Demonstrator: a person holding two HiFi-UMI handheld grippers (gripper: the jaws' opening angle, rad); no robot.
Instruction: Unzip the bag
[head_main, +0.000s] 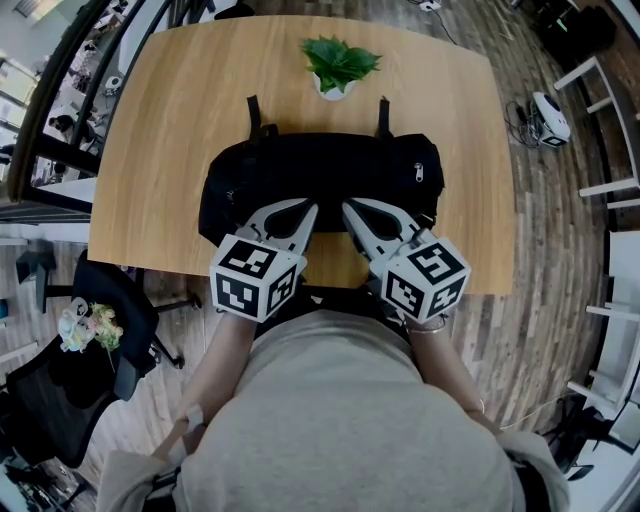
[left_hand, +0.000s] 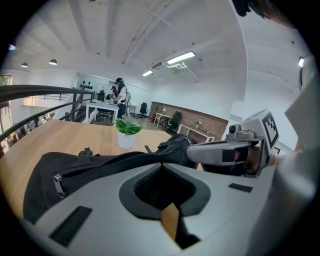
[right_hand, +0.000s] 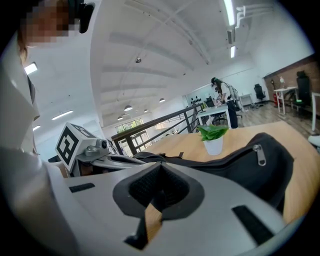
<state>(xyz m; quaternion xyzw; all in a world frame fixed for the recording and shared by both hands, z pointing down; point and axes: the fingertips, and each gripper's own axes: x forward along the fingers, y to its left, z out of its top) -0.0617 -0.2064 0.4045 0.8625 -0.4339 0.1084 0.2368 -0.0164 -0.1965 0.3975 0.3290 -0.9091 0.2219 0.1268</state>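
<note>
A black bag (head_main: 320, 170) lies across the wooden table (head_main: 180, 110), its top zip line running along its length. Both grippers sit side by side at the bag's near edge. My left gripper (head_main: 310, 208) is shut, its tips pressed into the fabric by the zip line (left_hand: 100, 162). My right gripper (head_main: 348, 208) is shut too, and the fabric bunches up to a peak (left_hand: 175, 141) at its tip. What exactly sits between the pads is hidden. A metal zip pull (left_hand: 58, 184) hangs at one end of the bag, another pull (right_hand: 258, 154) at the other.
A small potted plant (head_main: 338, 65) stands just behind the bag at the table's far edge. Two strap ends (head_main: 254, 115) stick out behind the bag. The table's near edge (head_main: 200, 268) lies right under the grippers, against the person's body.
</note>
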